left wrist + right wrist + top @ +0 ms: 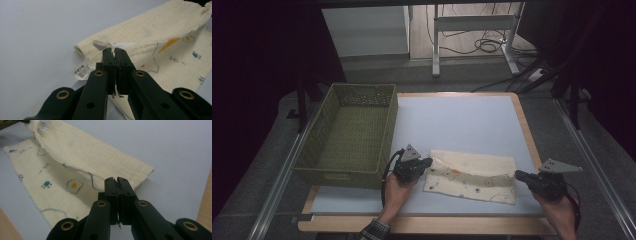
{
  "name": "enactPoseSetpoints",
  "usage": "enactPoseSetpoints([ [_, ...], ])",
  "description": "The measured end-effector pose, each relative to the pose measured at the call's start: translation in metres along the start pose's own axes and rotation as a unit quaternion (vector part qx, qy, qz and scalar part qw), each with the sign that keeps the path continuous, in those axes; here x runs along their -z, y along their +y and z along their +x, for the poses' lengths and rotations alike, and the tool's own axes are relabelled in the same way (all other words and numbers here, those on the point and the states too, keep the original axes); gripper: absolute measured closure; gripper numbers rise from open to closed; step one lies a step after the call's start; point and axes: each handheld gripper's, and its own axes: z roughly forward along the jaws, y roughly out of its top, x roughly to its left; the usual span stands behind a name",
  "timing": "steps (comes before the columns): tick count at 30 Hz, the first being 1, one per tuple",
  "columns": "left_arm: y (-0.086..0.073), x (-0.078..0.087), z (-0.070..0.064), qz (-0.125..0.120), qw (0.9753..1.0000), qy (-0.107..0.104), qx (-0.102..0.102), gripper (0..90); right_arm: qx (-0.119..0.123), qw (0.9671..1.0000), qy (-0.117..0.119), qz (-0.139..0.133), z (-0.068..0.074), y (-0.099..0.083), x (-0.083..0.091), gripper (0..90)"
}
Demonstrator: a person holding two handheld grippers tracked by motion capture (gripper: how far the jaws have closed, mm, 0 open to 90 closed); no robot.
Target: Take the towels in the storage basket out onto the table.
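Where the cloth folds, a barcode tag (digits unreadable).

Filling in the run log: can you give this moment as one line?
left hand-held gripper shut on cream printed cloth corner | right hand-held gripper shut at opposite edge, grip unclear | olive woven basket beside

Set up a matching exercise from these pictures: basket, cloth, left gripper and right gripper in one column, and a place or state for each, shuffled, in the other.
1. basket
2. cloth
3. left gripper
4. right gripper

A. jaws shut at the cloth's right end
B. olive green, at the table's left side
C. jaws shut on the cloth's left corner
D. cream, partly folded on the table

Pairs: 1-B, 2-D, 3-C, 4-A
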Motion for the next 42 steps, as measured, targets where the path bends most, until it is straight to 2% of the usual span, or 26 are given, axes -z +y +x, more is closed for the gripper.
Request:
enactPoseSetpoints([
  [9,-0.015,0.011,-0.01,0.005,0.9998,-0.014,-0.016,87.4,0.004,0.9998,0.013,0.011,0.016,-0.019,0.006,87.4],
  [16,-0.026,0.017,-0.013,0.009,0.9995,-0.028,-0.01,86.9,-0.002,0.9995,0.029,0.01,0.025,-0.031,0.008,87.1],
  [19,-0.031,0.021,-0.015,0.009,0.9992,-0.04,-0.003,83.4,-0.002,0.9994,0.03,0.014,0.027,-0.036,0.008,86.0],
  [21,-0.035,0.028,-0.014,0.0,0.9987,-0.051,0.008,83.4,-0.014,0.9994,0.03,0.011,0.026,-0.04,0.009,85.7],
  [23,-0.037,0.032,-0.014,0.0,0.9986,-0.052,0.01,82.8,-0.023,0.9993,0.031,0.004,0.024,-0.044,0.013,85.5],
  [28,-0.037,0.035,-0.015,0.007,0.9986,-0.052,0.009,73.2,-0.024,0.9994,0.025,-0.004,0.024,-0.042,0.022,80.9],
  [31,-0.036,0.036,-0.015,0.003,0.9986,-0.05,0.014,67.0,-0.026,0.9992,0.028,-0.006,0.023,-0.038,0.023,78.6],
  [34,-0.036,0.039,-0.015,0.005,0.9991,-0.039,0.017,60.9,-0.025,0.9992,0.032,-0.002,0.023,-0.037,0.021,76.6],
  [37,-0.039,0.043,-0.012,0.0,0.9982,-0.052,0.031,58.2,-0.024,0.9991,0.035,0.005,0.024,-0.037,0.017,75.4],
  [42,-0.039,0.039,-0.009,0.015,0.9985,-0.039,0.034,53.0,-0.026,0.999,0.035,0.009,0.022,-0.034,0.012,74.3],
])
